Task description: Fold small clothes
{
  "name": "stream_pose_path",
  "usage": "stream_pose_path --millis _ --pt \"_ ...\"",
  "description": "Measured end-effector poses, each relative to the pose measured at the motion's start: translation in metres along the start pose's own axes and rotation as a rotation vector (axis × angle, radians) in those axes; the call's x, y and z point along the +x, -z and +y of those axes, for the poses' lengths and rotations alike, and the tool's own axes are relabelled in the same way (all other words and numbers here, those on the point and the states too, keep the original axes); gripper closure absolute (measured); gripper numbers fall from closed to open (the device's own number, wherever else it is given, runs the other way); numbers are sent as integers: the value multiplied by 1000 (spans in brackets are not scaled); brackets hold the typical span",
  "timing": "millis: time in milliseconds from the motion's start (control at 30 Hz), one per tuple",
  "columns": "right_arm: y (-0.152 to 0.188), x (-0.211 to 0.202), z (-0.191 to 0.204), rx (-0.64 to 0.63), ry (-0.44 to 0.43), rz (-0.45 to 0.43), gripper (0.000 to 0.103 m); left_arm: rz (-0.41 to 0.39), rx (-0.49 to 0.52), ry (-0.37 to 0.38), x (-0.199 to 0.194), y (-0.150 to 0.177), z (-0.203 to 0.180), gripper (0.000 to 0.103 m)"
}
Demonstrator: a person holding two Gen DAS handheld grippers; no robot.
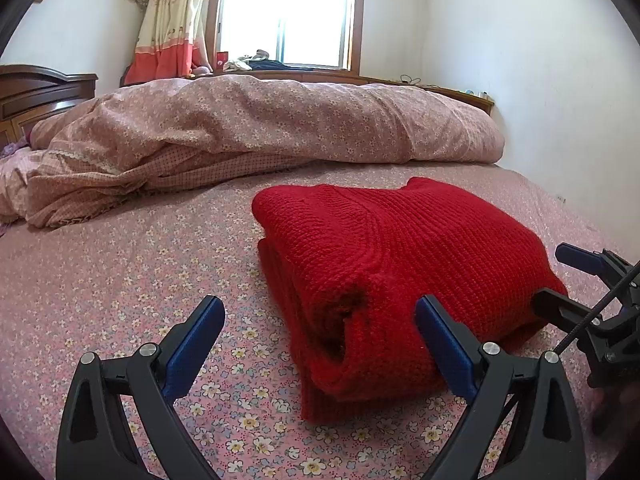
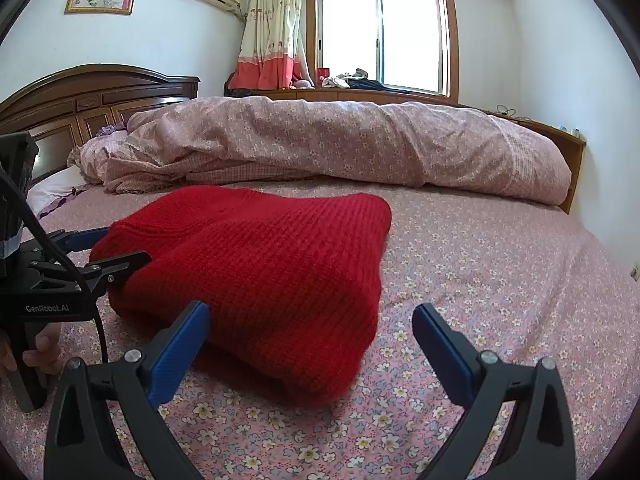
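In the left wrist view my left gripper [image 1: 320, 320] fills the bottom of the frame with its jaws spread wide and nothing between the pads. The red knit sweater [image 1: 400, 256] lies on the flowered bed sheet [image 1: 120, 280] in the centre right of the frame, already doubled into a thick bundle with stacked layers showing at its near end. My right jaw tip overlaps that near edge, though I cannot tell whether it touches. At the right edge my right gripper [image 1: 560, 276] shows side on, jaws parted, one tip against the sweater's far corner. Across the upper half a rolled quilt [image 1: 280, 120] lies well apart from the sweater.

In the right wrist view my right gripper [image 2: 312, 320] sits at the bottom, jaws likewise wide and gripping nothing. The sweater fills the centre left, its near right corner just ahead of my left jaw tip. At the left edge my left gripper appears, a tip resting at the sweater's side, with a hand [image 2: 40, 352] on its handle below.

I judge the folding is near its end: the sweater looks compact, both grippers released. The next move likely calls for squaring the bundle's edges or one last fold, gripping all layers together so they do not slide.

No containers are visible in either view.
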State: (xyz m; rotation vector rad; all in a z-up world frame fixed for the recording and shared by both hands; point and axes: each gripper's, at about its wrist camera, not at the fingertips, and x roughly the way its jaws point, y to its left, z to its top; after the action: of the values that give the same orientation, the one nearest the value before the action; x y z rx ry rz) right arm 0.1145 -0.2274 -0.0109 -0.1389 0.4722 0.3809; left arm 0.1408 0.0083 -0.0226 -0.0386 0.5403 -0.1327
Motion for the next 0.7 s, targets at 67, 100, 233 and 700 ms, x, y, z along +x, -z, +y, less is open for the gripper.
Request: stream_pose_path --millis 67,100,233,700 --pt "0 0 0 -1 1 2 0 3 5 -1 0 0 -1 10" --pt "1 1 0 -2 1 6 0 4 8 -2 1 0 -2 10" --pt "0 2 2 -4 2 12 0 2 17 -4 0 0 -3 10" --pt "1 5 2 -8 -1 24 0 2 20 -4 0 0 -3 10"
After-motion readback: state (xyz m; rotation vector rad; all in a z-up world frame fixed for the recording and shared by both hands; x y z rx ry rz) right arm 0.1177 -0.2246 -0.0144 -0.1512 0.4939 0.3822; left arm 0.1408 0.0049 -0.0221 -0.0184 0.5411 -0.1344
